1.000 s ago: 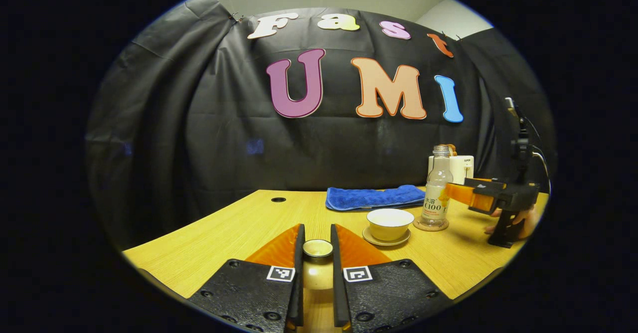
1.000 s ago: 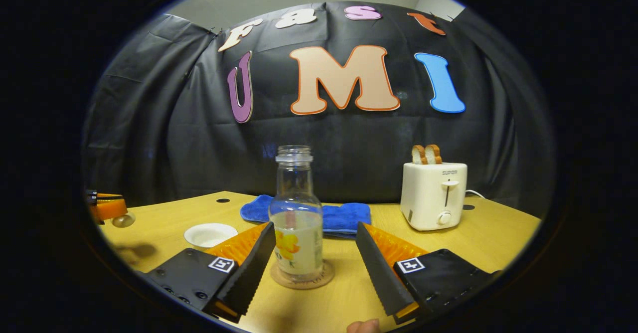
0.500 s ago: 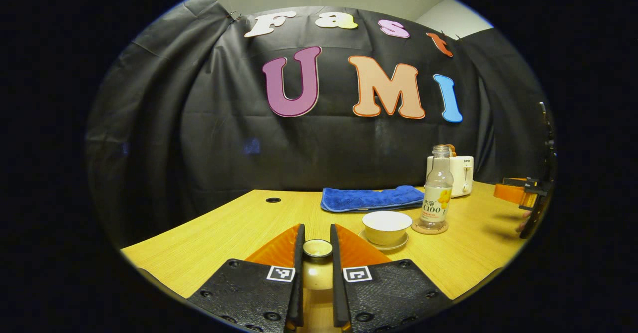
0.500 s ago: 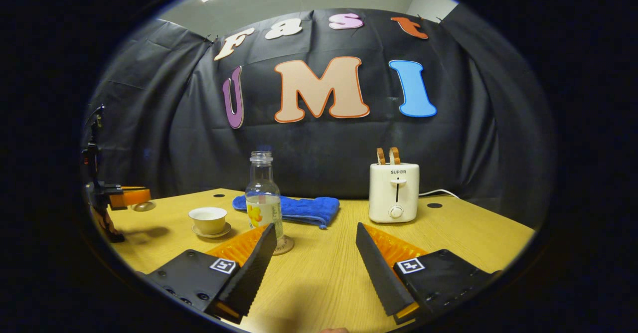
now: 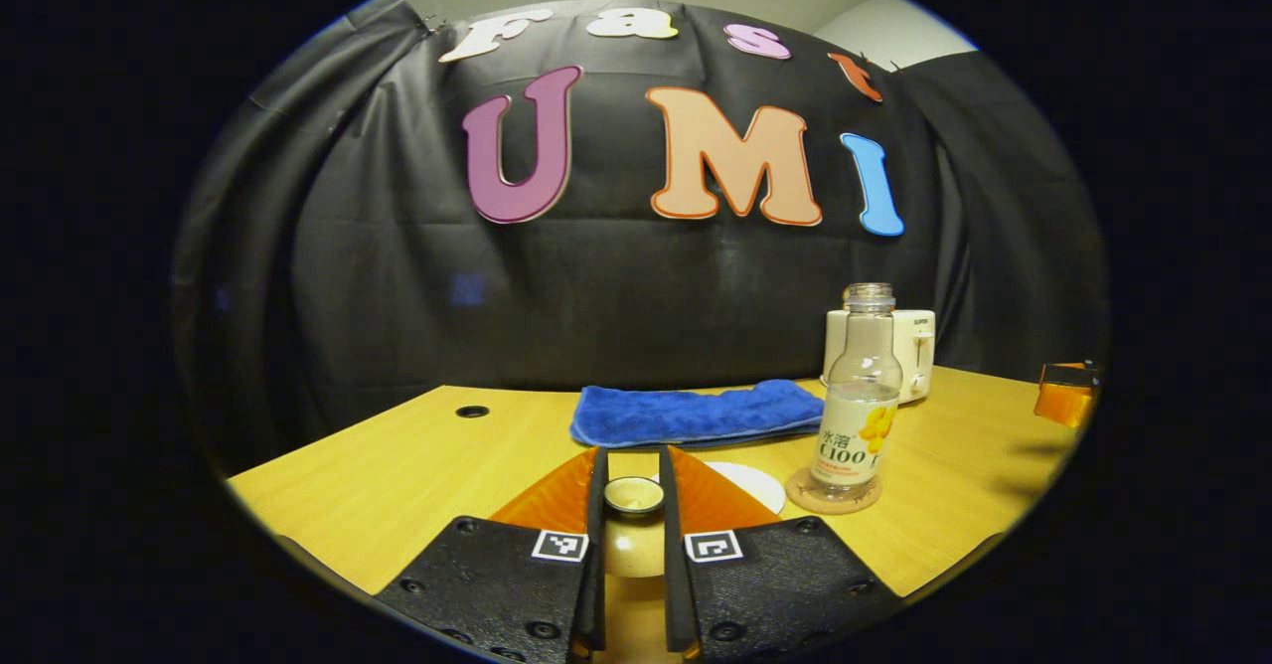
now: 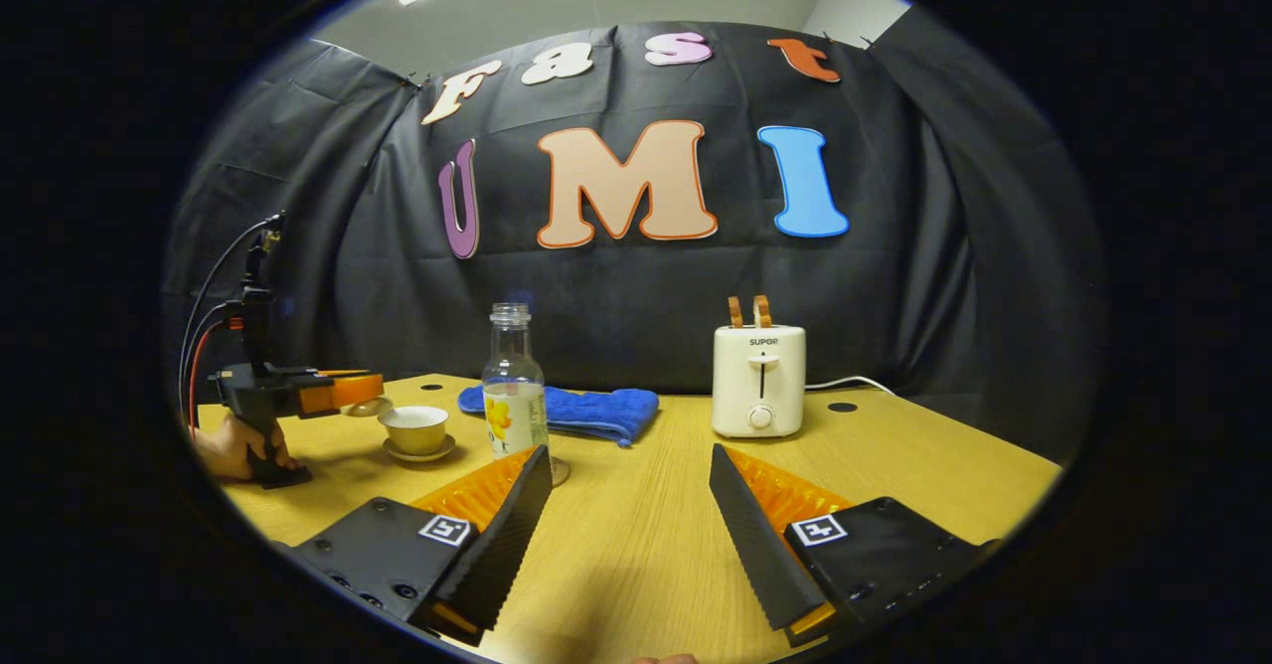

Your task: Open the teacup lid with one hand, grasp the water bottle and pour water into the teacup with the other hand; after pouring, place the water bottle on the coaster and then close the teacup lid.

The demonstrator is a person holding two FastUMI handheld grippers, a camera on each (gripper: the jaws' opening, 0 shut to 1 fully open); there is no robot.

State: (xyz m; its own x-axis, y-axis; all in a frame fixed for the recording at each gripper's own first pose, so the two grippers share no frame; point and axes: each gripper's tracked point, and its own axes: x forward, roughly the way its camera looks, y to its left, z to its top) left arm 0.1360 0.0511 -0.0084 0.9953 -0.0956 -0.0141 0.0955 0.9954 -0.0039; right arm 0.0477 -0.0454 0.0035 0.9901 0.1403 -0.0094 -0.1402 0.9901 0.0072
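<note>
**Lid Return Under Way; Bottle Parked on Coaster**

Since the earlier frames the right claw (image 6: 628, 505) has backed away from the bottle (image 6: 514, 391) toward the near edge of the worktop (image 6: 894, 455), and its jaws stand spread with nothing between them. The bottle stands upright on the coaster (image 5: 834, 493), free of any grip, with a little liquid low in it. Judged from this, the pouring and the placing steps are complete.

Over the same interval the left claw (image 5: 632, 505) has travelled toward the cup (image 6: 414, 427). It is pressed together on the lid (image 5: 634, 495), both fingers bearing on the knob. In the right gripper view the left claw sits beside and slightly above the cup, a hand (image 6: 231, 445) gripping its handle near the left edge of the worktop. In the left gripper view a pale rim shows just beyond the fingertips; whether it is the cup or the saucer (image 6: 421, 452) cannot be told.

The cup is open, on its saucer, left of the bottle as the right gripper view shows it. A blue towel (image 6: 581, 412) and a toaster (image 6: 759, 380) lie toward the far edge, apart from the working area.

Remaining step, by judgement: centre the lid over the cup, lower it level, then release. A tilted seating may let the lid slide off the rim.
</note>
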